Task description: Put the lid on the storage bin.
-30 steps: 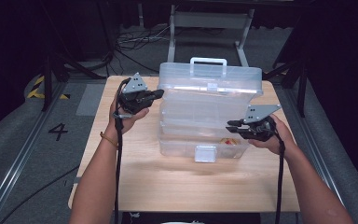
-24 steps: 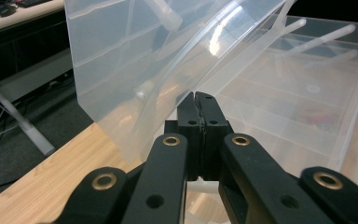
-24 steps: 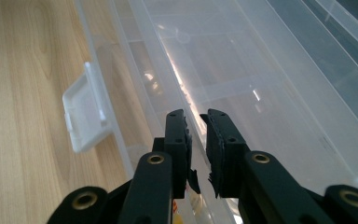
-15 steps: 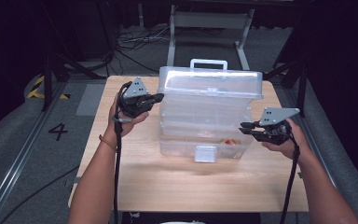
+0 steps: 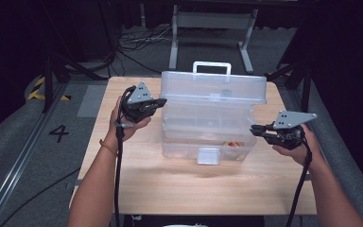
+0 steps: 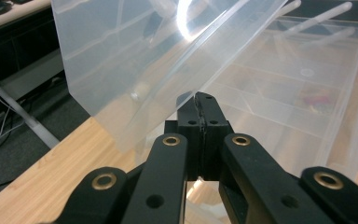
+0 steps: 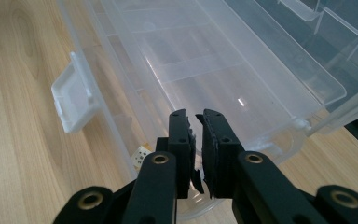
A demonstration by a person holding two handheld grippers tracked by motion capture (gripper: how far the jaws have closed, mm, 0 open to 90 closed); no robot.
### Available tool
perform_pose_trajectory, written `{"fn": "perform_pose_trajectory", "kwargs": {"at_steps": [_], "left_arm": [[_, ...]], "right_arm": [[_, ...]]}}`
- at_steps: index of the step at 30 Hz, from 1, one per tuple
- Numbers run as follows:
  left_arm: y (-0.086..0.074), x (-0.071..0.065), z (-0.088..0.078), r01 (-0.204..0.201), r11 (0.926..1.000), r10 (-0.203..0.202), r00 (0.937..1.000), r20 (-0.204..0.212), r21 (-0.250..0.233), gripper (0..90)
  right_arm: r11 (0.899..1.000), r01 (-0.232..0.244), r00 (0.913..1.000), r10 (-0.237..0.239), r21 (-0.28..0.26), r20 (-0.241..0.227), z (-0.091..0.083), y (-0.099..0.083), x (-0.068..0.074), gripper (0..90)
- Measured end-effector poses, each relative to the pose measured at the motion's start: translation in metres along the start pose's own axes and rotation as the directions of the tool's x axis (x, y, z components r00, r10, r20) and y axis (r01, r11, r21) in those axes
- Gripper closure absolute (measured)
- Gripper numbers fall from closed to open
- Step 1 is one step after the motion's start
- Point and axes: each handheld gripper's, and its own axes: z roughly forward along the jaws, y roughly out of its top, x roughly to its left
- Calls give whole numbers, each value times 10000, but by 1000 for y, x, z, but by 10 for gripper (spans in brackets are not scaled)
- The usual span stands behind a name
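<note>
Currently your left gripper [image 5: 159,101] clamped on lid [image 5: 213,88] edge of clear organizer box [image 5: 208,142]; right gripper [image 5: 256,130] nearly closed, empty, just beside box.

high cam looks down on whole table [image 5: 137,184] from person's side; both gripper cams sit v. close to clear box [image 5: 212,113], seen from opposite ends.

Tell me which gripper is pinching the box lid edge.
The left gripper: its shut jaws clamp the raised lid at its left edge. The right gripper sits beside the clear box, holding nothing.
</note>
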Motion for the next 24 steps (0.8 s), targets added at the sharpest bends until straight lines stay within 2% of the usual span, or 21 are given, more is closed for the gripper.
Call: {"fn": "perform_pose_trajectory", "kwargs": {"at_steps": [5,8,11,14,20,24], "left_arm": [[-3,-6,0,-99,9996,96,9999,100,279,898],[-3,-12,0,-479,9982,485,9987,-152,350,898],[-6,-15,-1,-477,9982,481,9988,-107,373,899],[-9,-17,-1,-414,9982,416,9991,-26,425,899],[-13,-21,-2,-561,9968,562,9984,-9,573,899],[-15,-24,-2,-638,9958,641,9979,-25,655,899]], "right_arm": [[10000,-81,9999,81,-18,59,-3,-3,1,828],[9999,47,9995,-43,-131,307,-3,-5,4,828],[9998,94,9990,-85,-200,446,-3,-8,8,833],[9997,-29,9994,37,-244,347,-2,-12,9,833],[9998,128,9992,-122,-174,372,-1,-13,13,835],[9997,45,9993,-36,-234,367,0,-15,13,835]]}}
